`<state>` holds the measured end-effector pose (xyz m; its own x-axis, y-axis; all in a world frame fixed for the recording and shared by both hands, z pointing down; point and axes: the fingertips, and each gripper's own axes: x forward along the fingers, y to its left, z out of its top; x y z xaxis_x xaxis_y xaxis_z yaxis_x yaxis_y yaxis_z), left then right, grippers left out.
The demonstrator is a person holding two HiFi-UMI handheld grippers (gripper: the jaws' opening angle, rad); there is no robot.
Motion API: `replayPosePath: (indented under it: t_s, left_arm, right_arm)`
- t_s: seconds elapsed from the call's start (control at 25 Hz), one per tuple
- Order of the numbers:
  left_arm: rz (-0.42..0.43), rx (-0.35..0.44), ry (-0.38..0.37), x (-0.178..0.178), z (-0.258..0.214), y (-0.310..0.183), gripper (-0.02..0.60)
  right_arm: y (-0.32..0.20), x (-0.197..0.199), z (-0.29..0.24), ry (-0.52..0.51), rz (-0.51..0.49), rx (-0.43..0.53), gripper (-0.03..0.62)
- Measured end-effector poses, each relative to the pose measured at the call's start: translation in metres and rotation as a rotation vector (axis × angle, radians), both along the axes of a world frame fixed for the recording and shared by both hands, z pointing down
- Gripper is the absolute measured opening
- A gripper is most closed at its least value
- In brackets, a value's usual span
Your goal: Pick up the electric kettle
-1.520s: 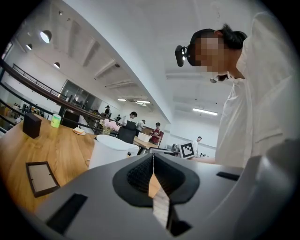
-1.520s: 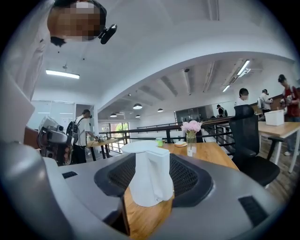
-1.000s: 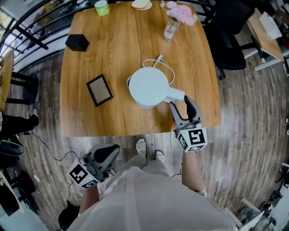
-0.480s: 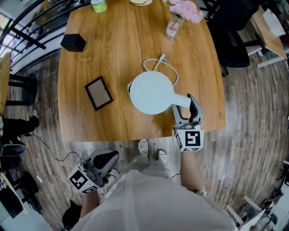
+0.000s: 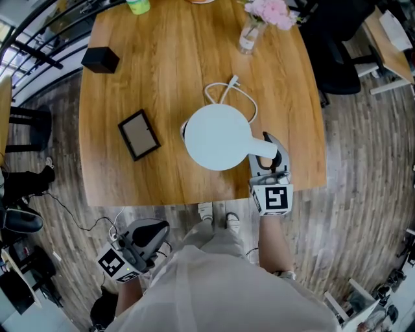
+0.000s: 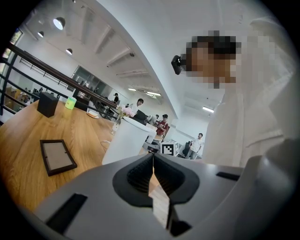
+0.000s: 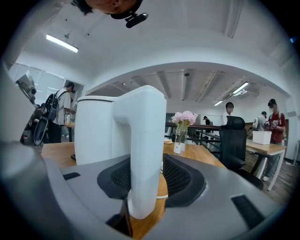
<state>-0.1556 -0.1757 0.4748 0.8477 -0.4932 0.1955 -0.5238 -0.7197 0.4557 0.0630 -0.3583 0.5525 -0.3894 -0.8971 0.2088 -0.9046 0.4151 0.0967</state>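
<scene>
The white electric kettle (image 5: 217, 137) stands on the wooden table (image 5: 155, 65), near its front edge, with its handle (image 5: 262, 148) pointing right toward me. My right gripper (image 5: 267, 155) straddles that handle, its jaws closing. In the right gripper view the handle (image 7: 140, 140) fills the gap and both pads lie against its sides. My left gripper (image 5: 148, 233) hangs shut and empty below the table's near edge, at the lower left. From the left gripper view its jaws (image 6: 153, 161) meet, and the kettle (image 6: 126, 140) shows beyond them.
A small picture frame (image 5: 137, 134) lies left of the kettle. The kettle's white cord (image 5: 227, 91) loops behind it. A black box (image 5: 100, 59), a green cup (image 5: 137, 6) and a vase of pink flowers (image 5: 249, 35) stand farther back. A black office chair (image 5: 337, 58) is to the right.
My right gripper slid forward along the handle and its jaws narrowed onto it. The left gripper sank a little by my side.
</scene>
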Motion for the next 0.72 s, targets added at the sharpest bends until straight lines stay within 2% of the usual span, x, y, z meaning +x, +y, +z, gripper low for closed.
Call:
replayPosePath:
  t_s: [0.12,0.24,0.44,0.72]
  left_arm:
    - [0.006,-0.008,0.002,0.001,0.002,0.002,0.009]
    - [0.004,-0.010,0.002,0.002,0.004,0.000,0.009]
    - [-0.013,-0.016,-0.004,-0.003,0.009,-0.001,0.009]
    - [-0.004,-0.005,0.002,0.004,0.019,-0.006,0.009]
  right_arm:
    - [0.001,-0.006,-0.001,-0.003,-0.065,0.004,0.106]
    - [0.003,-0.008,0.000,-0.034,-0.113,0.000,0.104]
    - [0.012,-0.008,-0.001,-0.073,-0.126,-0.023,0.103]
    - [0.031,-0.010,0.002,-0.081,-0.202,-0.049,0.103]
